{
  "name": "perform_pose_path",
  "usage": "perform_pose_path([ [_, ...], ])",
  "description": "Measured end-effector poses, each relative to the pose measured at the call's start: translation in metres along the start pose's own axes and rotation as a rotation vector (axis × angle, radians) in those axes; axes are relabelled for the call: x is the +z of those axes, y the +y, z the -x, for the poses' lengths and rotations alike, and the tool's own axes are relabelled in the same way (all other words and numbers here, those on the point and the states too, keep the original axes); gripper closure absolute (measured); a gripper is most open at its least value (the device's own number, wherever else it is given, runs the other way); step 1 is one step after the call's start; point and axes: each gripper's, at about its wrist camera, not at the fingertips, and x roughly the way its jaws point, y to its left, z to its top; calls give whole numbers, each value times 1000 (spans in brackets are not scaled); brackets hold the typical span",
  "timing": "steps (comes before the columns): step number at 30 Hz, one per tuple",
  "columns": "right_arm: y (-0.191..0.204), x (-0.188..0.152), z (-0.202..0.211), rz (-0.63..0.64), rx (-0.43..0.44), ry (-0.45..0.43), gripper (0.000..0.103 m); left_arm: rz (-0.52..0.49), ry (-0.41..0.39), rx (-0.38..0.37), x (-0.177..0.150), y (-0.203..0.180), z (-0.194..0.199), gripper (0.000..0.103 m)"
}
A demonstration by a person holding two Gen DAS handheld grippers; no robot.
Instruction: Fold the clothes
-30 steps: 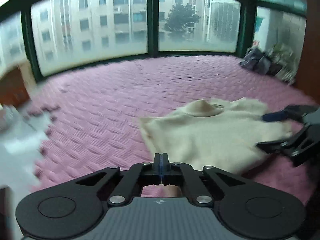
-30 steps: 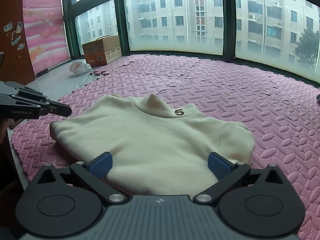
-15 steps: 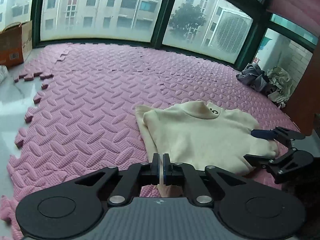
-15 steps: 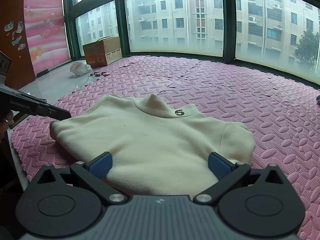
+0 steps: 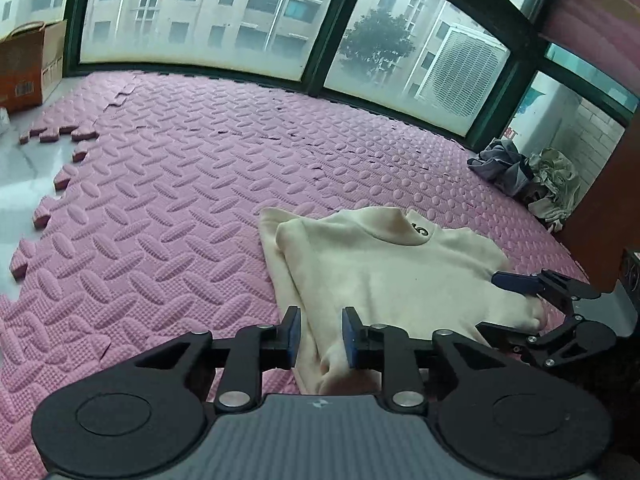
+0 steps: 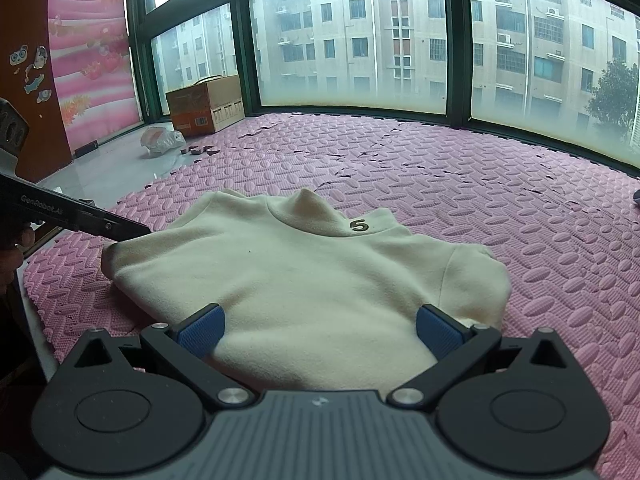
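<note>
Change: since a second ago the left tool [image 5: 319, 336] has swung from the window toward the cream sweater [image 5: 384, 276], and its blue pads, then pressed together, now stand narrowly apart.
Left tool: jaws opening, a fold of the sweater's near edge between the pads; whether they touch the cloth cannot be told.
Right tool: [image 6: 320, 328] jaws wide, holding nothing, poised over the sweater's lower edge, unmoved from earlier.
Sweater: lies flat on the pink foam floor mat [image 5: 168, 208], high collar toward the windows, a dark "5" [image 6: 359, 225] at the collar.
Left wrist view only: heap of grey and pale clothes [image 5: 528, 176] in the far right corner by a brown wall; the sweater's left side doubled into two layers; the right tool seen from the side at the sweater's right edge.
Right wrist view only: cardboard box [image 6: 206, 102] and white plastic bag [image 6: 160, 140] on bare floor by the window; the left tool's black finger over the sweater's left corner.
</note>
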Motion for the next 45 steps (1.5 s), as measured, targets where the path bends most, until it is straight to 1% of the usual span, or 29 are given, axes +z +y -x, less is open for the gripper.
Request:
perform_pose_path([
  [3, 0, 0, 0, 0, 0, 0, 0, -9, 14, 0, 0, -1, -6, 81],
  [9, 0, 0, 1, -3, 2, -1, 0, 95, 15, -62, 1, 13, -7, 81],
  [10, 0, 0, 1, -3, 3, -1, 0, 97, 15, -62, 0, 14, -7, 81],
  [12, 0, 0, 1, -4, 3, -1, 0, 74, 17, -44, -1, 11, -8, 86],
  [13, 0, 0, 1, -4, 4, -1, 0, 60, 15, -41, -1, 9, -9, 86],
  [14, 0, 0, 1, -5, 4, -1, 0, 46, 9, -32, -2, 6, -9, 90],
  [15, 0, 0, 1, -5, 4, -1, 0, 28, 2, -17, -2, 2, -9, 94],
  [17, 0, 0, 1, -5, 4, -1, 0, -28, -9, 35, -1, -8, -7, 99],
  [18, 0, 0, 1, -5, 3, -1, 0, -57, -13, 62, 0, -13, -6, 99],
  [22, 0, 0, 1, -5, 3, -1, 0, -225, -52, 185, -2, -35, 1, 100],
  [23, 0, 0, 1, -5, 3, -1, 0, -271, -57, 222, -4, -39, 0, 102],
  [24, 0, 0, 1, -5, 4, -1, 0, -315, -56, 274, -6, -43, -3, 103],
  [25, -1, 0, 1, -4, 4, -1, 0, -342, -41, 307, -9, -43, -8, 103],
  [26, -1, 0, 1, -4, 5, -1, 0, -332, -21, 306, -10, -39, -11, 103],
  [30, -1, 0, 1, -2, 4, 0, 0, -247, -38, 299, -9, -25, -8, 103],
  [33, -1, 0, 1, -1, 4, 2, 0, -173, -96, 237, 0, -20, 9, 103],
  [35, -1, 0, 1, -1, 5, 4, 0, -181, -114, 189, 5, -29, 15, 103],
  [38, -2, 0, 1, -2, 6, 4, 0, -214, -102, 130, 7, -42, 8, 103],
  [40, -2, 0, 1, -2, 5, 4, 0, -240, -76, 123, 4, -48, -2, 103],
  [42, -2, 0, 1, -2, 5, 3, 0, -240, -39, 148, 3, -47, -14, 103],
  [44, -2, 0, 1, -3, 6, 3, 0, -253, -22, 161, -3, -44, -20, 102],
  [45, -2, 0, 1, -3, 7, 2, 0, -269, -27, 167, -5, -44, -20, 102],
])
